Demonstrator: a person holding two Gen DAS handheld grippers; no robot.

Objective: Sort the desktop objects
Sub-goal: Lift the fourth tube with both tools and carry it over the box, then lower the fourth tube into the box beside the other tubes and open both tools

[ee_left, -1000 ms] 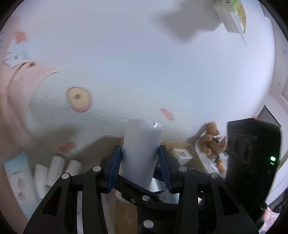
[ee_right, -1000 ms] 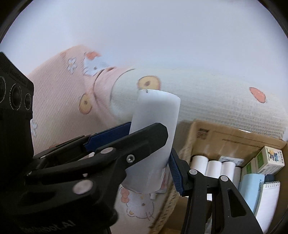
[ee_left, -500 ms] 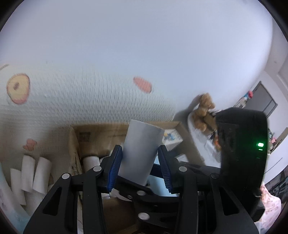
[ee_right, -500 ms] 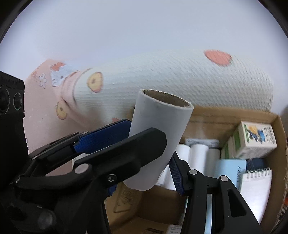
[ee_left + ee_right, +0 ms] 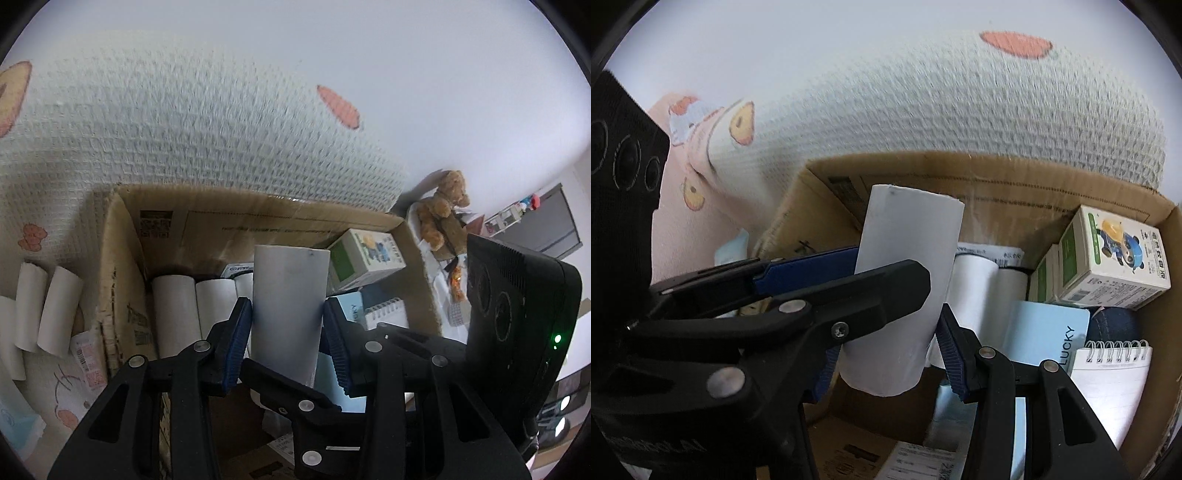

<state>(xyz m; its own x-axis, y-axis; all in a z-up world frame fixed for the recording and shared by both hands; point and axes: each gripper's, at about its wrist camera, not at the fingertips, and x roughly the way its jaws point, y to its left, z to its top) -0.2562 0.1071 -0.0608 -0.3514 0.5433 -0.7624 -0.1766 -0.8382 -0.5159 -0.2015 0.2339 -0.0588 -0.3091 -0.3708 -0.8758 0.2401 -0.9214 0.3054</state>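
Cardboard box (image 5: pixel 122 236) filled the lower frame, its far wall against a knitted blanket (image 5: pixel 207 125). One white roll (image 5: pixel 288 314) stood clamped in both the left gripper (image 5: pixel 288 332) and right gripper (image 5: pixel 886 325), above rolls lying in the box (image 5: pixel 177 314). Left jaws had just closed slightly on it. Both grippers angled steeply downward; little room showed beside the small carton (image 5: pixel 1115 254) and notepad (image 5: pixel 1108 387).

A white paper roll (image 5: pixel 290 314) stands nearly upright above an open cardboard box (image 5: pixel 122 266). Inside the box, more white rolls (image 5: pixel 175 314) lie side by side along its left. To the right sit a green-and-white carton (image 5: pixel 365 258), a pale blue booklet (image 5: pixel 1045 332) and a spiral notepad (image 5: pixel 1108 387).
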